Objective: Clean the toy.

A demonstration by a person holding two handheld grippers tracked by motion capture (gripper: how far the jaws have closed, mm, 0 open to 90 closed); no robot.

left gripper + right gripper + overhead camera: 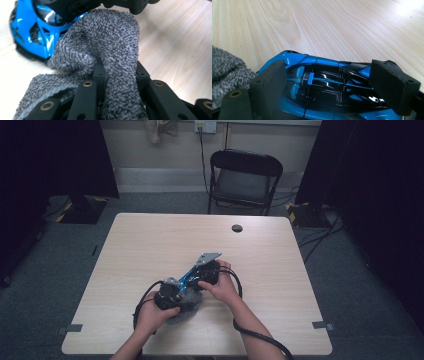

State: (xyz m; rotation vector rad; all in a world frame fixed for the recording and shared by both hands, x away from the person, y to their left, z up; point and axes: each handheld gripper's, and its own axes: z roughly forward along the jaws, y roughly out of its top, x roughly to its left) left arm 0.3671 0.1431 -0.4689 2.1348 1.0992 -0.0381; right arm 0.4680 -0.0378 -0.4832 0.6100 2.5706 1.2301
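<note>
A blue and black toy car (pixel 324 62) lies on the wooden table (pixel 150 240), with my right gripper (pixel 331 83) shut on it, one pad against each side. The car (pixel 189 277) sits between my two hands in the high view. A grey knitted cloth (pixel 107 37) is pinched between the jaws of my left gripper (pixel 120 72) and is draped up against the car (pixel 30 32). In the high view the cloth (pixel 186 306) bunches on the table below my left gripper (pixel 172 292), close to my right gripper (pixel 202 272).
Both hands work near the table's front middle. A round cable hole (pixel 237 228) sits toward the far edge. A black folding chair (pixel 245 175) stands behind the table. Cables trail from both grippers toward the front edge.
</note>
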